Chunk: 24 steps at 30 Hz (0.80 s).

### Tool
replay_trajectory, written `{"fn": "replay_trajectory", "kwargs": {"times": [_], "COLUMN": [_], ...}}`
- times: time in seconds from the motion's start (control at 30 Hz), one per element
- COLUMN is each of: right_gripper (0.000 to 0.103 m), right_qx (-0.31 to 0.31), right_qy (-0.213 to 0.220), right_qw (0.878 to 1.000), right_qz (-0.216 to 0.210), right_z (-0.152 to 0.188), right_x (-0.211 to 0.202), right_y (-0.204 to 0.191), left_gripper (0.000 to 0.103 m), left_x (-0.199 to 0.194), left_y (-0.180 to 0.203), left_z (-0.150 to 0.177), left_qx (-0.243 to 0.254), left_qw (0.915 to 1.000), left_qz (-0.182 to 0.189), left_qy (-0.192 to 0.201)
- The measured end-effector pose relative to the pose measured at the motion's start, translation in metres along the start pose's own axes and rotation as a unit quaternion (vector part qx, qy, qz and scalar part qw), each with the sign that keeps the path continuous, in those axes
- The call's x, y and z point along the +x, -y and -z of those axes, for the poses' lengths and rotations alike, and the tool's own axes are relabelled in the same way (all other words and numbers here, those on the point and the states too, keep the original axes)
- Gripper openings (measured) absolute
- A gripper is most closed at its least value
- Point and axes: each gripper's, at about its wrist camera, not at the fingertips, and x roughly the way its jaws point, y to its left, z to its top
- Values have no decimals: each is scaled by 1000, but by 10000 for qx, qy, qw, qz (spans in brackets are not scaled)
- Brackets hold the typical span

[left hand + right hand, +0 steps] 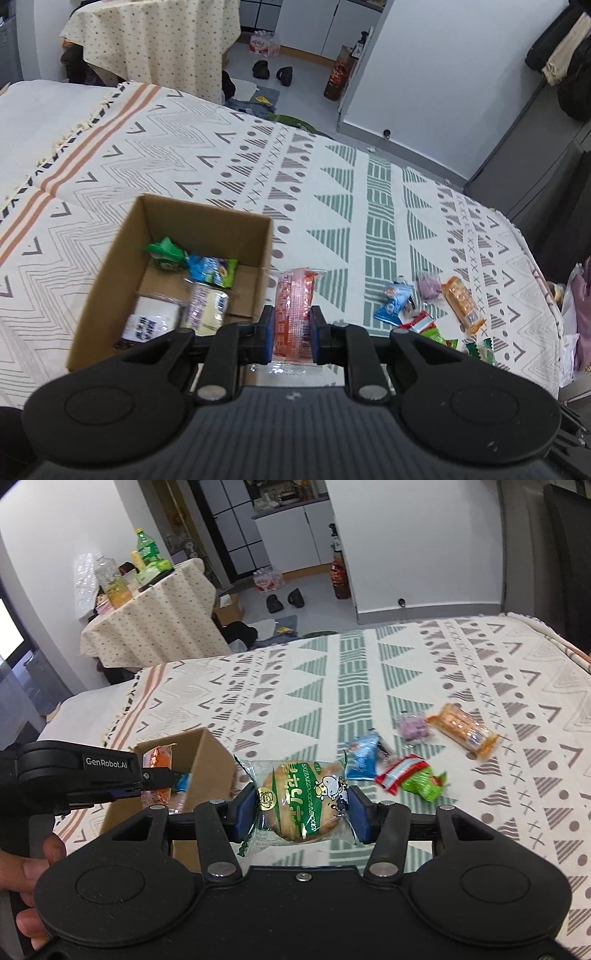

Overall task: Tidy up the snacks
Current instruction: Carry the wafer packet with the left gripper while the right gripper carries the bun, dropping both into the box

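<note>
Two grippers up over the bed (207, 155), which has a patterned cream cloth w/ grey and green triangles. The left gripper (291, 328) has its blue-padded fingers clenched on a red-orange snack pack (293, 306), held upright just beside the right wall of the cardboard box (110, 273). The pack is off the cloth, not yet inside the box. In the box already: a green packet (166, 253) at the far end, a blue-green packet (212, 271) next to it, a pale yellowish pack (207, 306) and a white one w/ black print (147, 321) nearer.

The right gripper (301, 812) grips a round cake in a green-and-clear wrapper (301, 799) (cow cartoon on it), fingers pressed on both sides of the wrapper, lifted above the cloth to the right of the box. From this view the left gripper shows side-on at far left, its pack over the box's opening, and a hand (27, 878) is wrapped around the handle.

Still loose on the bed, right of the box: a blue packet (364, 757), a red-and-white packet (400, 773) touching a bright green packet (424, 784), a purple candy in clear wrap (413, 725) and a long orange biscuit pack (463, 729) farther right. Small table w/ bottles (147, 602) stands far left.
</note>
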Motion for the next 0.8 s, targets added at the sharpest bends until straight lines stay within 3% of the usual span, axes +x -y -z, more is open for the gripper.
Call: {"fn": "replay_trajectory", "kwargs": {"times": [0.8], "right_gripper": [50], "right_qx": [-346], "right_qy": [-142], "right_qw": [9973], "right_qz": [-628], "right_z": [-8], "right_x": [33], "right_y": [-96], "left_gripper": [18], "left_x": [-28], "left_y": [-102], "left_z": [-17], "left_qx": [-876], "left_qw": [9961], "left_qz": [-76], "left_qy": [-38]}}
